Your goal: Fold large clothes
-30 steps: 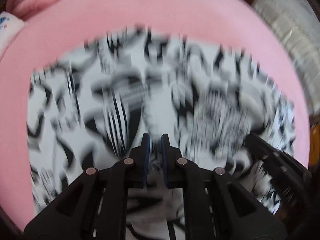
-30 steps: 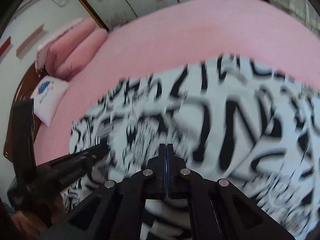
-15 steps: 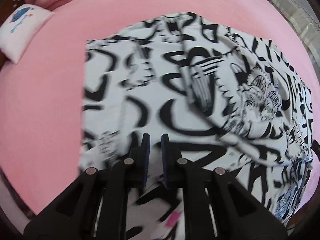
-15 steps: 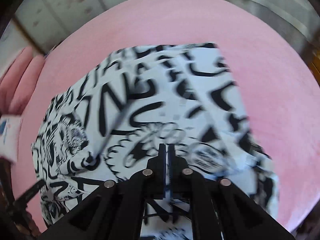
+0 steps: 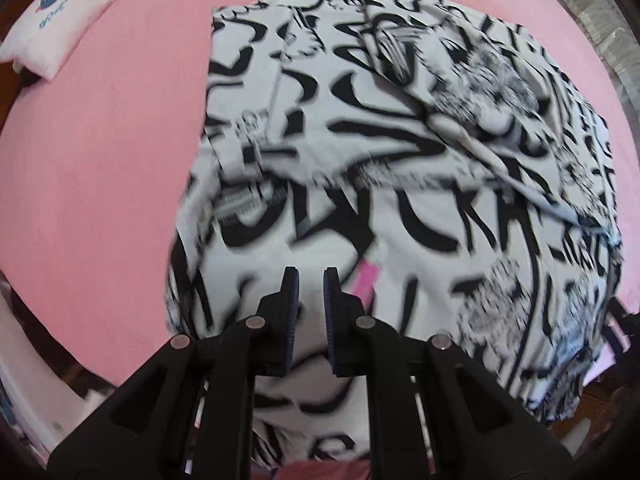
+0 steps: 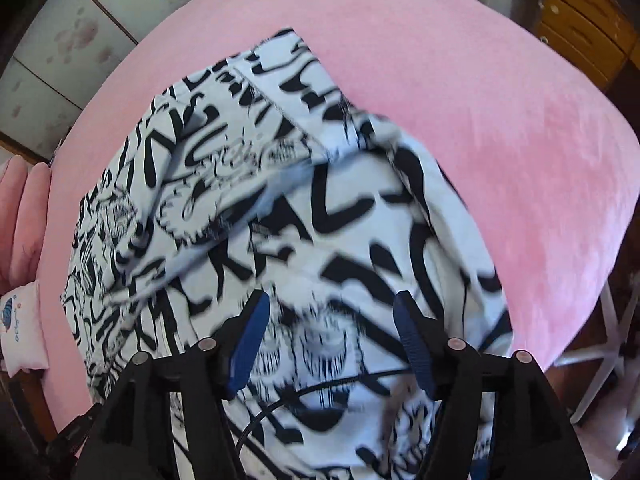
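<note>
A large white garment [image 5: 380, 140] with black graffiti print lies partly folded on the pink bed [image 5: 100, 140]. My left gripper [image 5: 310, 280] points steeply down over its near edge. Its jaws are nearly shut, with white cloth pinched in the narrow gap. A small pink tag [image 5: 366, 280] shows just to its right. In the right wrist view the same garment [image 6: 280, 200] spreads under my right gripper [image 6: 332, 308]. Its jaws are opening wide, and the blue pads [image 6: 250, 332] stand apart above the cloth without pressing it.
A small white pillow [image 5: 56, 28] with a blue print lies at the bed's far left corner. Pink pillows [image 6: 24, 208] lie by the headboard. Wooden drawers [image 6: 580, 28] and pale wardrobe doors [image 6: 80, 40] stand beyond the bed [image 6: 500, 140]. A white frame [image 6: 612, 340] stands at its right side.
The right gripper's jaws went from shut to wide apart, and the cloth now lies loose under them. Both grippers swept across the bed, and the garment now lies folded over itself.
</note>
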The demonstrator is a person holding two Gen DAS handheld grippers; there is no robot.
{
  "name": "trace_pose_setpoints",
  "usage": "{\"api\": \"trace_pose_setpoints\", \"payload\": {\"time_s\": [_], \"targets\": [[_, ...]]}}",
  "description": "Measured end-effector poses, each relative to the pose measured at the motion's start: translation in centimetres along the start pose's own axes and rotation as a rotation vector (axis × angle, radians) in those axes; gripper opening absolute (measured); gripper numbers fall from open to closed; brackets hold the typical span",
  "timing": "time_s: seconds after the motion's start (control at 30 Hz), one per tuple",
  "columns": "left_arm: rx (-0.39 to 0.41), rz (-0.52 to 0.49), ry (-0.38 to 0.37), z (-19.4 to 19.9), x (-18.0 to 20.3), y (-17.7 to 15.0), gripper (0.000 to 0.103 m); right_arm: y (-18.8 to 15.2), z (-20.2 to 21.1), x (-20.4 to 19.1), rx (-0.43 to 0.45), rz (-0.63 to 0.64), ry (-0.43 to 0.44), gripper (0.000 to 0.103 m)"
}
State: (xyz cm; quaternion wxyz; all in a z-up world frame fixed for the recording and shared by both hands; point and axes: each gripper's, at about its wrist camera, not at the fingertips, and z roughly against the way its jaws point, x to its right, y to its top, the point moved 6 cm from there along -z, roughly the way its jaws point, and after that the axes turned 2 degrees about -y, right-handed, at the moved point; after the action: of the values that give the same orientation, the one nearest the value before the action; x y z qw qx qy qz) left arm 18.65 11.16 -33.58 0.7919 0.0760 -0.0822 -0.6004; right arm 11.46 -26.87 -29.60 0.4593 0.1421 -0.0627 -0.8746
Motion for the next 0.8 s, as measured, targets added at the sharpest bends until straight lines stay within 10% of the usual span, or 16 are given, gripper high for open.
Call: {"api": "trace_pose_setpoints", "payload": {"time_s": [0.23, 0.8], "targets": [[0.032, 0.014, -0.024, 2.6, 2.2, -6.3, 0.048, -5.2, 1.2, 2.1, -0.061, 0.039, 0.043, 0.072], [0.093, -0.023, -0.084, 11.7, 5.7, -17.0, 0.059, -9.2, 11.8, 3.5, -0.039, 0.243, 0.158, 0.087]]}}
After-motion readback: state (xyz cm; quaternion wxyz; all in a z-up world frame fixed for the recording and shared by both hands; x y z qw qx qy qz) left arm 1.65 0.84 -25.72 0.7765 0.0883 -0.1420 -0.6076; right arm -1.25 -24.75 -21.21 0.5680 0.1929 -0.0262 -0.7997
